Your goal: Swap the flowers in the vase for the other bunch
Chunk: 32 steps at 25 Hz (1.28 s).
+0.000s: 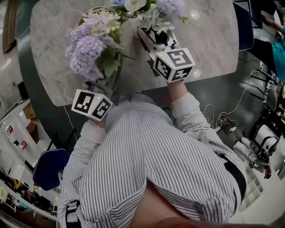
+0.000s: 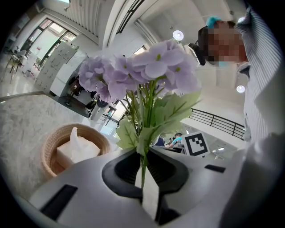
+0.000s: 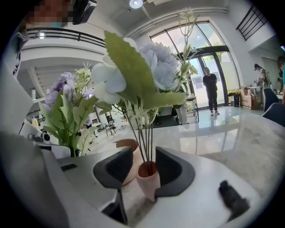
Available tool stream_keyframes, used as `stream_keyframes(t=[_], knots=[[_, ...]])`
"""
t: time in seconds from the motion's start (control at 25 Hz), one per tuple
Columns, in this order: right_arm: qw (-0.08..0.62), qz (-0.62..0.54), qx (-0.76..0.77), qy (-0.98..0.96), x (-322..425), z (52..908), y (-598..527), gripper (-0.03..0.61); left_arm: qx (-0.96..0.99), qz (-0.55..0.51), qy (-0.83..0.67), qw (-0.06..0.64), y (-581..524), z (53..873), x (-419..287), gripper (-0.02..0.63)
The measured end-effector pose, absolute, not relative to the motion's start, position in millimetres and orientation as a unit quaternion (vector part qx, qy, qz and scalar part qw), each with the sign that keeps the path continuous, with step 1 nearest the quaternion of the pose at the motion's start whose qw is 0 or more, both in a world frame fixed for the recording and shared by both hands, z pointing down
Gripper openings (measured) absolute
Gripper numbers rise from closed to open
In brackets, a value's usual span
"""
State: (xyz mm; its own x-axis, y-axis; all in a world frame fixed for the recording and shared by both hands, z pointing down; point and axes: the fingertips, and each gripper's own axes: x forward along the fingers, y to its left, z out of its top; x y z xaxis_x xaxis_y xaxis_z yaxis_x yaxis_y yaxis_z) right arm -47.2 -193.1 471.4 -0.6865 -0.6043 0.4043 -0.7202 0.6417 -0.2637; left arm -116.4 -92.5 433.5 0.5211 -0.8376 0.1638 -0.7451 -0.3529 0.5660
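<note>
While I look down past my striped shirt point(image 1: 147, 151) in the head view, my left hand-held gripper point(image 1: 106, 87) holds the purple bunch point(image 1: 89, 49) upright over the near edge of the marble bench point(image 1: 209, 40). My right hand-held gripper point(image 1: 156, 38) reaches further in, to the foot of the white and pale blue bunch point(image 1: 147, 9) near the far side. The rim of a woven basket point(image 1: 91, 11) shows behind the purple blooms. In the left gripper view, my left hand-held gripper point(image 2: 144, 178) is closed on the thin green stems point(image 2: 143, 162) of the purple bunch point(image 2: 147, 71). They rise straight from between the pads, with leaves just above and blooms on top. The basket point(image 2: 51, 147) sits on the bench to the left with a white tissue point(image 2: 76, 149) standing in it. In the right gripper view, my right hand-held gripper point(image 3: 144, 171) has its jaws wide apart, gripping nothing. The pale pink vase point(image 3: 148, 182) stands on the bench between them, close to the right-hand jaw, with a clear gap on the other side. I cannot tell whether that jaw touches it. The white and pale blue bunch point(image 3: 147, 67) is in the vase, its stems going down into the mouth. The purple bunch point(image 3: 67, 102) shows off to the left, apart from the vase, and the basket point(image 3: 128, 144) lies just behind it.
</note>
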Motion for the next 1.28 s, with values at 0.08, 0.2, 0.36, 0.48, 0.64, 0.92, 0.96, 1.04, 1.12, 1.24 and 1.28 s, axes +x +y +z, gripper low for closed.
stream_keyframes(t=[0.08, 0.2, 0.36, 0.48, 0.64, 0.92, 0.96, 1.04, 1.12, 1.24, 1.28], knots=[[0.142, 0.206, 0.37, -0.895, -47.6, 471.2, -193.8, 0.141, 0.818, -0.076, -0.485, 0.3, -92.8, 432.7, -117.2, 0.047], [0.144, 0.206, 0.372, -0.894, -47.8, 471.9, -193.3, 0.124, 0.817, -0.074, -0.486, 0.3, -91.9, 432.4, -118.4, 0.047], [0.144, 0.204, 0.379, -0.891, -46.3, 472.5, -195.8, 0.091, 0.818, -0.073, -0.486, 0.299, -92.7, 432.1, -119.0, 0.048], [0.146, 0.203, 0.376, -0.892, -46.4, 472.9, -195.6, 0.081, 0.819, -0.074, -0.485, 0.299, -92.0, 432.0, -118.9, 0.048], [0.151, 0.199, 0.375, -0.893, -44.6, 475.3, -193.8, 0.057, 0.818, -0.074, -0.485, 0.298, -92.0, 434.0, -118.7, 0.048], [0.145, 0.192, 0.378, -0.894, -41.9, 465.8, -193.6, 0.038, 0.823, -0.077, -0.481, 0.292, -92.0, 428.6, -119.0, 0.048], [0.144, 0.19, 0.38, -0.894, -41.0, 462.9, -193.6, 0.038, 0.824, -0.078, -0.481, 0.291, -91.8, 427.4, -118.8, 0.048], [0.138, 0.186, 0.386, -0.893, -38.8, 456.5, -194.2, 0.038, 0.824, -0.079, -0.48, 0.289, -91.6, 424.9, -118.8, 0.048], [0.129, 0.185, 0.395, -0.891, -38.0, 450.2, -195.7, 0.038, 0.826, -0.081, -0.478, 0.287, -92.2, 421.9, -120.2, 0.048], [0.117, 0.179, 0.403, -0.89, -38.0, 440.5, -196.8, 0.038, 0.831, -0.082, -0.475, 0.279, -93.7, 416.3, -122.1, 0.048], [0.114, 0.176, 0.405, -0.89, -37.1, 436.4, -197.1, 0.038, 0.832, -0.083, -0.474, 0.276, -94.7, 413.9, -122.0, 0.047]])
